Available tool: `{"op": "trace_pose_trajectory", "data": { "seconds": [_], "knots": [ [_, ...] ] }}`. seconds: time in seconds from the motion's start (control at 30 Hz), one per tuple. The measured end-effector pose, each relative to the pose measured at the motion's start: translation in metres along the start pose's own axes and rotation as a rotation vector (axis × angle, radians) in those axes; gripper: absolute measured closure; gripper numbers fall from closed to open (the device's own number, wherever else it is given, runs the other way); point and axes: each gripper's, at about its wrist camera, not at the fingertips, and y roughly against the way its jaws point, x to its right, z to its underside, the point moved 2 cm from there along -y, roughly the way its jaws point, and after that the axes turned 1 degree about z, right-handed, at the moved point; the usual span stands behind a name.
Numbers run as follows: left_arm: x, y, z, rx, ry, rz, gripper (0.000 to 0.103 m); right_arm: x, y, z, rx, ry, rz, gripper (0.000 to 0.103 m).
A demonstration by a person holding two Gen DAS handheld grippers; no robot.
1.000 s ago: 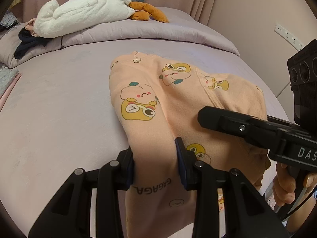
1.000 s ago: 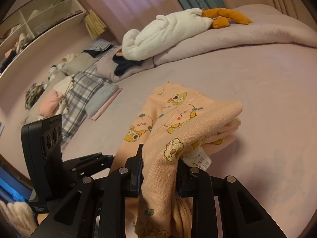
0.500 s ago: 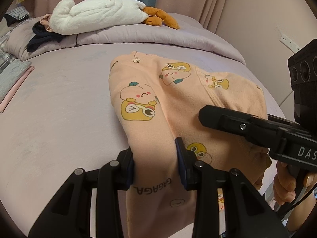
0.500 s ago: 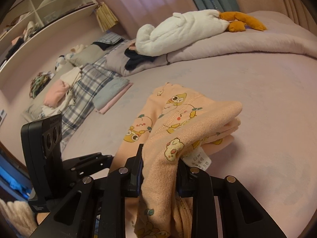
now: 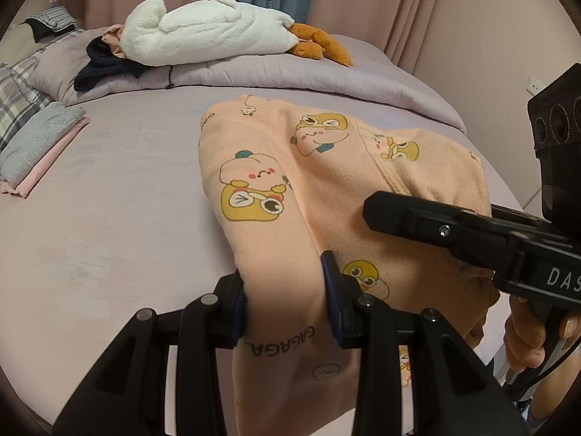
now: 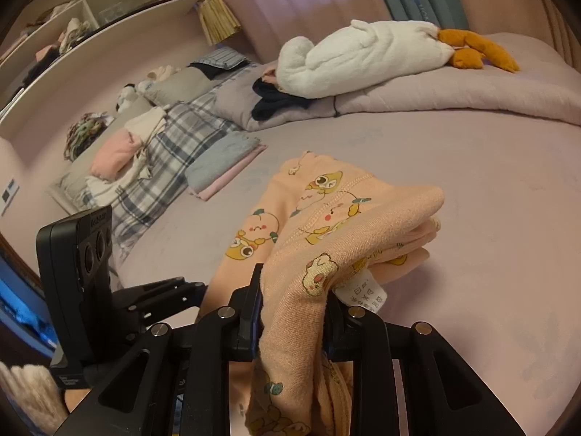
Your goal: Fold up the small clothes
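Peach cotton garment (image 5: 326, 196) printed with yellow cartoon frogs; lilac bedsheet (image 5: 109, 218); white plush goose (image 5: 207, 32) with orange feet.

grippers: 2 (image 5: 285, 299) (image 6: 292, 307) | peach garment (image 5: 326, 181): 1 | plush goose (image 5: 203, 32): 1 | folded towels (image 5: 40, 145): 2

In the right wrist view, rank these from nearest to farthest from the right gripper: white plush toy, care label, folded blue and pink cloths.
1. care label, just beside the right gripper, on the peach garment it grips.
2. folded blue and pink cloths, off to the left.
3. white plush toy, far back on the quilt.
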Motion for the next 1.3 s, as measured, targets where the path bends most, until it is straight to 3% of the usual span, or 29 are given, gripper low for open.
{"op": "trace_pose_trajectory", "data": {
  "seconds": [1.3],
  "knots": [
    [-0.053,0.009,-0.004,0.026,0.067,-0.049,0.067,-0.035,-0.037,-0.022,-0.054,0.119,-0.001,0.075]
  ]
}}
